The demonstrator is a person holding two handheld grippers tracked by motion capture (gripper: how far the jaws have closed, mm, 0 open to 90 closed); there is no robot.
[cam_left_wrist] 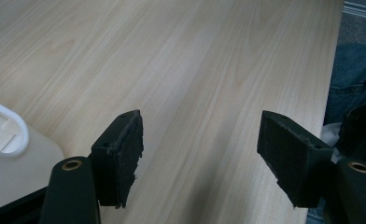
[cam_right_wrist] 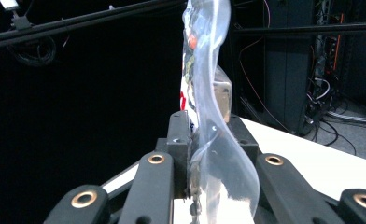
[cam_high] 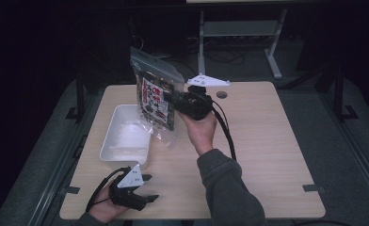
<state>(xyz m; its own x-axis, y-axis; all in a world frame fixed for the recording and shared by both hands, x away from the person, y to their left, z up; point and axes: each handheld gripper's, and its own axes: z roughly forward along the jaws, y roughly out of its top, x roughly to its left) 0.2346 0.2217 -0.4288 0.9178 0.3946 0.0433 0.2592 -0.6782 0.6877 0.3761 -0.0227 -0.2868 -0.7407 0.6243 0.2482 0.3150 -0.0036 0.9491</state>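
The right gripper (cam_high: 180, 101) has its jaws pinched tight on the edge of a clear plastic pouch (cam_high: 155, 96) with a red and black printed label, and holds it up in the air above the far corner of the white tray (cam_high: 111, 141), the pouch hanging roughly upright with its zip end on top. In the right gripper view the film (cam_right_wrist: 209, 135) is squeezed thin between the two black jaws and bows away above them, so the grip looks to be on a small bite of plastic. Relative to the tray, the left gripper (cam_high: 147, 188) rests low on the wooden table (cam_high: 267, 141) just past the tray's near end, its jaws spread wide with nothing between them; the left gripper view shows bare wood between the pads (cam_left_wrist: 123, 149) and the tray's rounded rim (cam_left_wrist: 17, 133) at the side. My guess is that the pouch is bound for the tray, or is to be emptied into it. To do this well, I would keep the pinch firm and carry the pouch slowly over the middle of the tray, because a slippery film held by one edge may swing or slide out. The free gripper near the tray could come up and take the lower corner, which would steady the pouch before it is lowered or tipped.
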